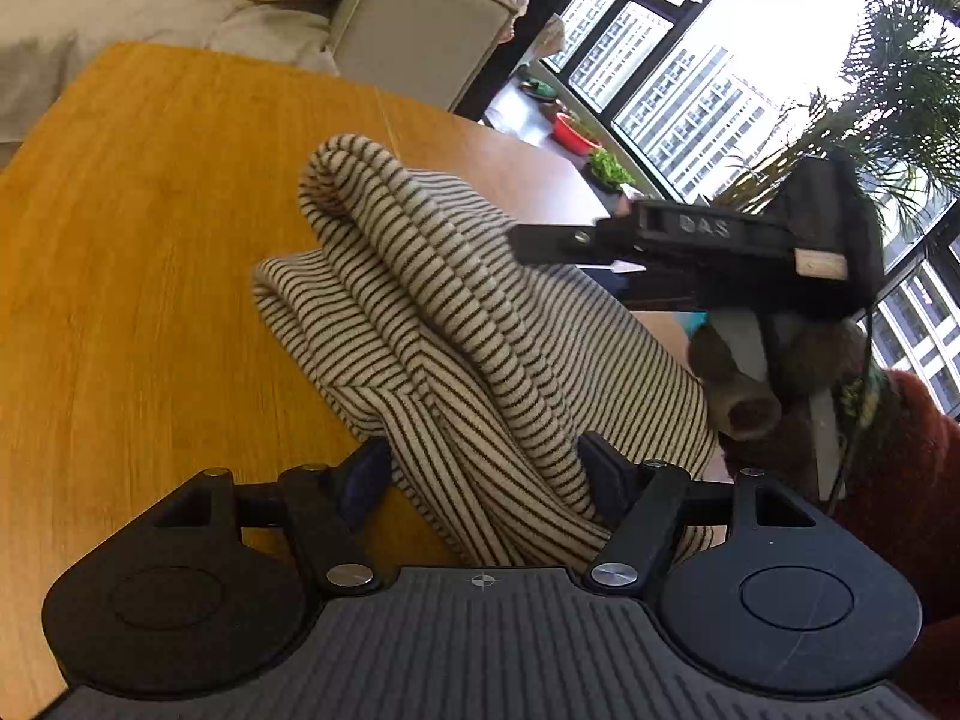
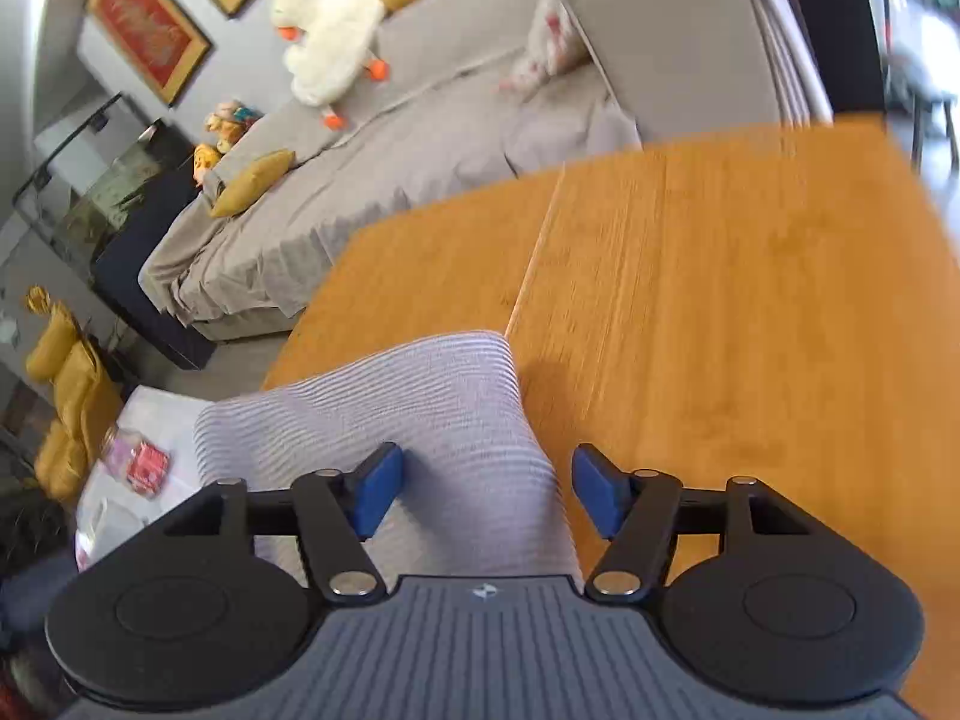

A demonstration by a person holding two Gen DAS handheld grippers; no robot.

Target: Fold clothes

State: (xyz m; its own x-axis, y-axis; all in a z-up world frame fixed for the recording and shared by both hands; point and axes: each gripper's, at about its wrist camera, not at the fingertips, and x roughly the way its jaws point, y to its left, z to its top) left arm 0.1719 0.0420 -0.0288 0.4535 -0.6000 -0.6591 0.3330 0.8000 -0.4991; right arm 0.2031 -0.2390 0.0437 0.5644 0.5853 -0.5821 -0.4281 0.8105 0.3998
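A cream garment with thin dark stripes [image 1: 456,324] lies bunched in thick folds on the wooden table [image 1: 150,228]. My left gripper [image 1: 486,468] is open, its jaws either side of a fold of the garment. My right gripper shows in the left wrist view [image 1: 540,243] above the garment's far side, held by a hand. In the right wrist view the right gripper [image 2: 486,489] is open, with a blurred part of the striped garment [image 2: 420,414] between and below its blue pads [image 2: 378,489].
A beige sofa [image 1: 414,18] with a floral cloth stands behind the table. Windows and a palm plant [image 1: 888,96] are on the right. In the right wrist view a grey sofa [image 2: 420,138] holds a white plush duck [image 2: 327,42]. The table edge [image 2: 312,324] is close.
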